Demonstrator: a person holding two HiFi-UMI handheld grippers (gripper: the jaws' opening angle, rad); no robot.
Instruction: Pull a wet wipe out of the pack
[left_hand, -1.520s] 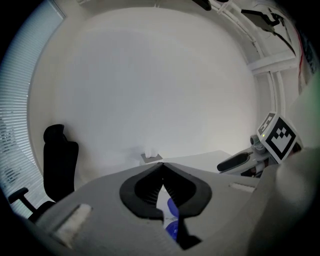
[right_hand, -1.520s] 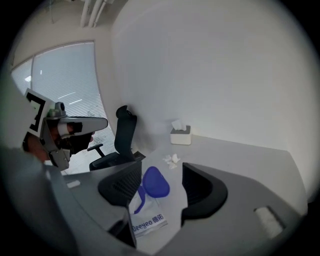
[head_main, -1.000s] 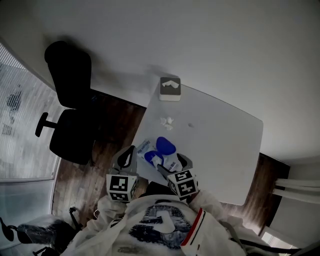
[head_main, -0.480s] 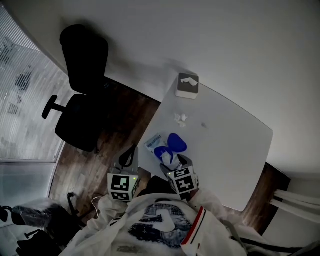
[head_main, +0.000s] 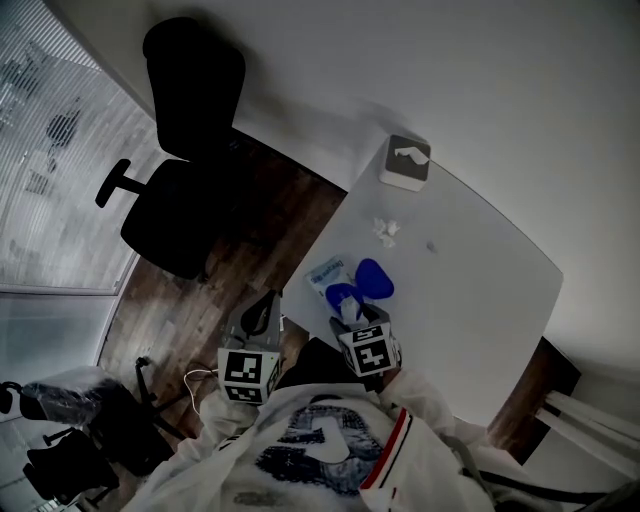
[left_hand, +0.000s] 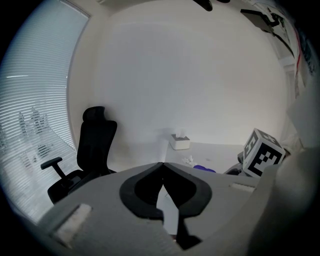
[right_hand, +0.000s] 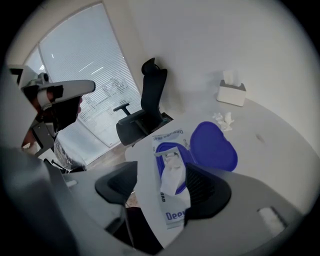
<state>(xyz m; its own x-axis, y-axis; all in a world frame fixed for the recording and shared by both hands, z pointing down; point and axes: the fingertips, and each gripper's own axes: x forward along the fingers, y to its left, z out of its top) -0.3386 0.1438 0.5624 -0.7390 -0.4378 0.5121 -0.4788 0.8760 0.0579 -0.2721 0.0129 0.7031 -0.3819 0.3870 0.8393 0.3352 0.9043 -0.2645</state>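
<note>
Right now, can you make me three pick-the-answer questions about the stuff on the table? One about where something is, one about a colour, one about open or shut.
1. Where is the tissue box? A on a shelf; B at the table's far corner; C in a basket.
2. What colour is the wet wipe pack's lid? A red; B green; C blue.
3. How is that lid? A flipped open; B shut; C missing.

Answers: B, the box sits at the white table's far corner. C, the lid is plainly blue. A, it lies folded back, with a wipe poking out of the opening.

The right tongs (right_hand: 160, 187) have sunk over the pack (right_hand: 172, 216), closing around its wipe (right_hand: 174, 175).
</note>
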